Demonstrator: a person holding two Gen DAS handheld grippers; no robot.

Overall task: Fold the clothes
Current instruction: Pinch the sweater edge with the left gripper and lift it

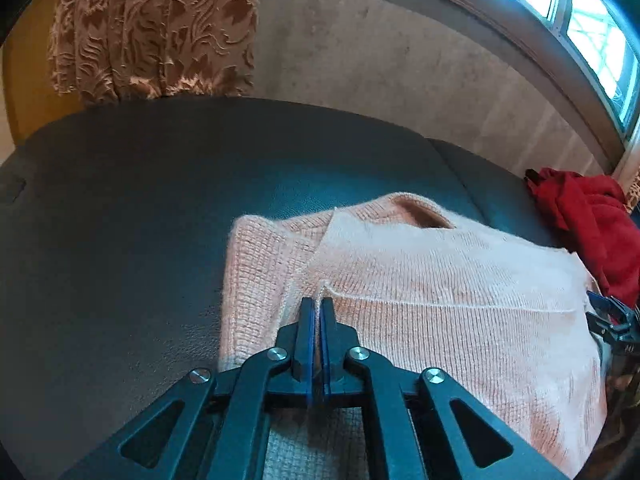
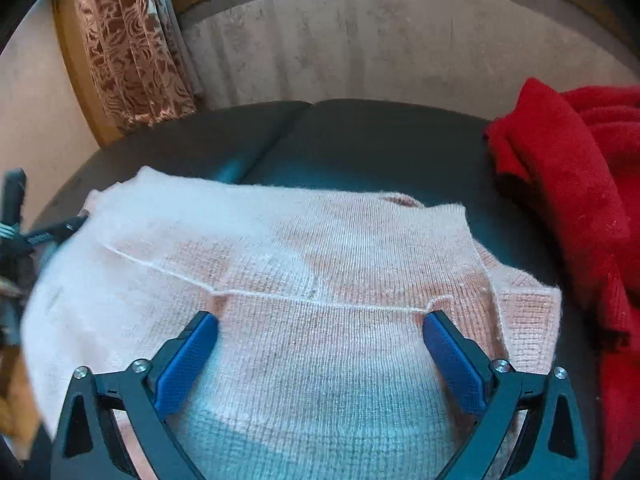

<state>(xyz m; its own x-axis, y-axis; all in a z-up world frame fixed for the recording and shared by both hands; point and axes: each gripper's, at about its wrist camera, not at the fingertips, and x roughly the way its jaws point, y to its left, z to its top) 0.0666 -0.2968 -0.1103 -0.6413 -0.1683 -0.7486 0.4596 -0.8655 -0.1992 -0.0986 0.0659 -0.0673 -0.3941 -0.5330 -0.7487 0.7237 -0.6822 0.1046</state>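
Note:
A pale pink knit sweater [image 1: 440, 280] lies partly folded on a dark leather seat [image 1: 140, 220]. My left gripper [image 1: 318, 304] is at the sweater's left side, its blue pads shut on a thin ridge of the knit where a white seam line ends. In the right wrist view the sweater [image 2: 320, 240] spreads under my right gripper [image 2: 320, 320], which stands wide open just above the cloth; the seam line runs between its fingertips. The left gripper [image 2: 40, 236] shows blurred at that view's left edge, and the right gripper [image 1: 612, 320] at the other view's right edge.
A red garment [image 2: 568, 184] is heaped to the right of the sweater, also seen as the red garment [image 1: 592, 220]. A patterned brown curtain [image 1: 152, 28] hangs behind the seat on the left, a grey wall and a window [image 1: 592, 20] behind it.

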